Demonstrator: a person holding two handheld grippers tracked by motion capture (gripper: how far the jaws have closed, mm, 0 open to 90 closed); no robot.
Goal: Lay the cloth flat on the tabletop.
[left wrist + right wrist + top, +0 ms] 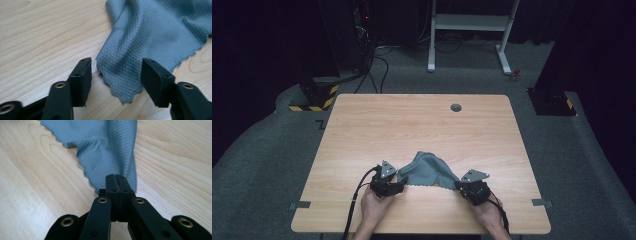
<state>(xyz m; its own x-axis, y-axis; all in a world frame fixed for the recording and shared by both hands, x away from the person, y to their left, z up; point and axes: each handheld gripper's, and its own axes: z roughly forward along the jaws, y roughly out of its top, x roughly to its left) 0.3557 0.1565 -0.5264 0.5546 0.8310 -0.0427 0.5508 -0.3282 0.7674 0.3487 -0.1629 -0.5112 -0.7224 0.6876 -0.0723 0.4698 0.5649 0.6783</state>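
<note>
A grey-blue woven cloth [427, 170] lies bunched near the front of the wooden table [412, 125]. My left gripper [399, 184] stands open at the cloth's left corner; in the left gripper view that scalloped corner [120, 75] lies on the wood between the two black jaws, touching neither. My right gripper [458, 186] is shut on the cloth's right corner; in the right gripper view the jaws [116, 182] are pressed together with the cloth [105, 147] running up and away from them.
A round grey cable grommet [456, 107] sits near the table's far edge. Bare wood spreads across the far half of the table. On the carpet behind stand a white desk frame [469, 30] and black equipment stands with loose cables.
</note>
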